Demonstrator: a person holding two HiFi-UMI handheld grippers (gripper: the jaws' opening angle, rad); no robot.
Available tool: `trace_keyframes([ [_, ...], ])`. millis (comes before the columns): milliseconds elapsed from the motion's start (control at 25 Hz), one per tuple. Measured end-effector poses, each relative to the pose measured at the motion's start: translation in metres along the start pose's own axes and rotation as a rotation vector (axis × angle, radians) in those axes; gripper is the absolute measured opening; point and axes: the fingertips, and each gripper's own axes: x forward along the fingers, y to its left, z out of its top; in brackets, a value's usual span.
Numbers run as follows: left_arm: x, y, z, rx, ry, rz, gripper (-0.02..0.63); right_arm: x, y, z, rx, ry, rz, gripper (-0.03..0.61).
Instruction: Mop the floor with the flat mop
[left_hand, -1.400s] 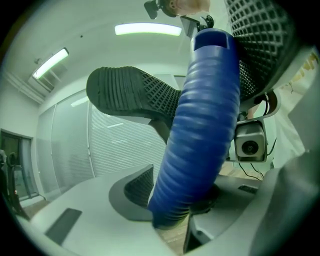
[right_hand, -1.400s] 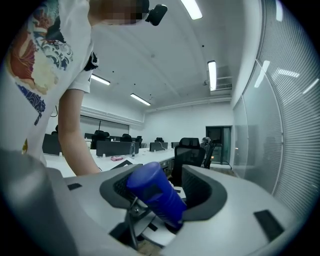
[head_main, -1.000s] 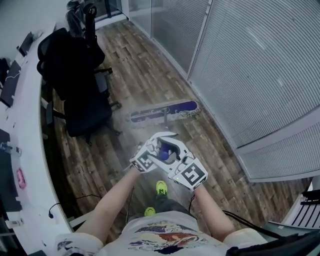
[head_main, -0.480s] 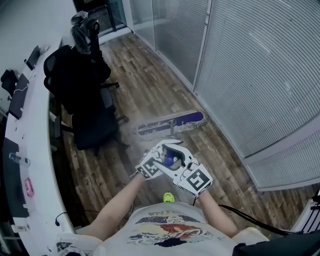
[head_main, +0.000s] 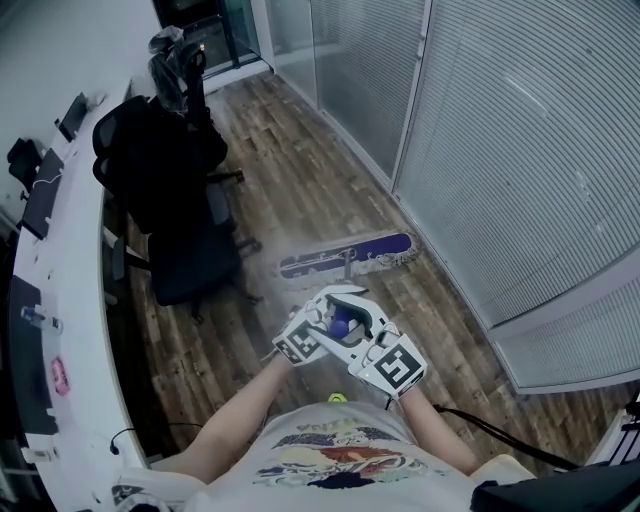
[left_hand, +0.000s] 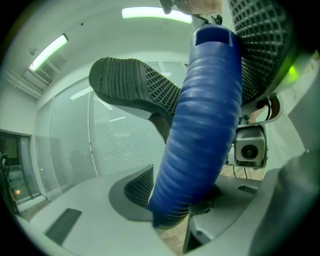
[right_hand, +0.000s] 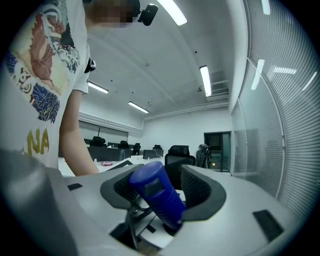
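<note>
Head view: the flat mop's head (head_main: 345, 256) lies flat on the wood floor (head_main: 290, 150), far of the person, its right end close to the foot of the glass partition (head_main: 520, 150) and its left end near the base of the black office chair (head_main: 170, 200). The pole (head_main: 347, 268) rises from it toward the person. The left gripper (head_main: 312, 325) and right gripper (head_main: 368, 335) sit close together on the blue handle grip (head_main: 340, 322) at the top. A white desk (head_main: 70, 300) curves down the left side. Pale marks run along the mop head, too small to read; the cubes carry only square coded patterns.

Left gripper view: the jaws are clamped on the ribbed blue handle grip (left_hand: 205, 125), one latticed pad on each side of it — nothing else between them. The right gripper's camera (left_hand: 250, 147) shows just behind.

Right gripper view: the jaws are drawn in round the capped end of the handle grip (right_hand: 155, 192) and hold it. The person's printed shirt (right_hand: 35, 75) fills the near left; its yellow letters are cut off and cannot be read whole.

The step in hand looks like a mopping stroke with the head set down. The next move likely calls for sliding the head along the boards — flat and clear of the chair base and the partition.
</note>
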Motion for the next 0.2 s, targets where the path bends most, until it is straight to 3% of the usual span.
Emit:
trace_keyframes([
  [200,0.0077,0.0058,-0.0004,0.007,0.001,0.014,0.12,-0.003,-0.0083,-0.0019,0.0,-0.002,0.007,0.235],
])
